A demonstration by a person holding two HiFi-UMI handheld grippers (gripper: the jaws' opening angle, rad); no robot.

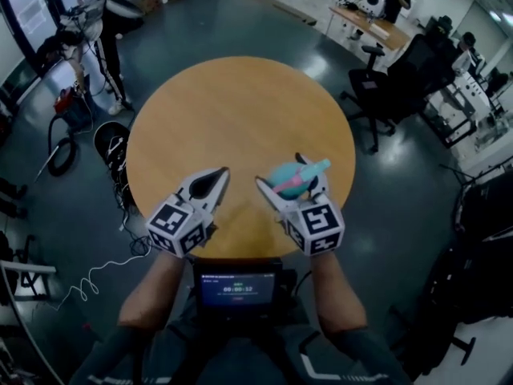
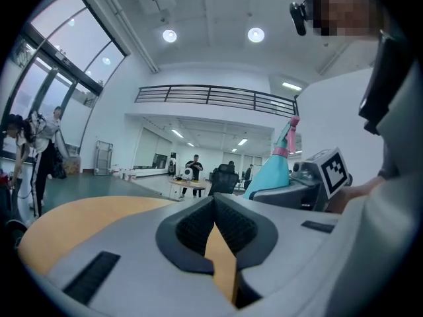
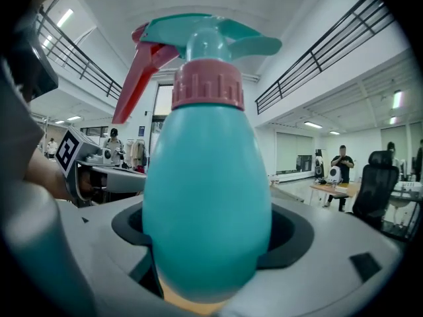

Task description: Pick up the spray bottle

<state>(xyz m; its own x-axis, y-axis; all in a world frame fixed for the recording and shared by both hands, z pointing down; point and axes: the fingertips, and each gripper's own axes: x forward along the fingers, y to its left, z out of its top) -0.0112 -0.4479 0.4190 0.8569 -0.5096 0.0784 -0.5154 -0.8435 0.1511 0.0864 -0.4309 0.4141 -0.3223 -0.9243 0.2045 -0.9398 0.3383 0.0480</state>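
Observation:
The spray bottle (image 1: 288,180) is teal, with a pink collar and a pink trigger. It hangs above the near edge of the round wooden table (image 1: 240,111), clear of the top. My right gripper (image 1: 282,175) is shut on its rounded body. In the right gripper view the bottle (image 3: 206,197) stands upright and fills the space between the jaws. My left gripper (image 1: 220,175) hovers to the left of it, shut with nothing between its pads (image 2: 231,226). In the left gripper view the bottle (image 2: 271,174) shows at the right, above the right gripper's marker cube.
Black office chairs (image 1: 385,95) stand off the table's right side. Desks with seated people (image 1: 365,18) are at the back right. A person (image 1: 96,22) stands at the back left by gear and cables (image 1: 72,127). A small screen (image 1: 238,287) sits at my chest.

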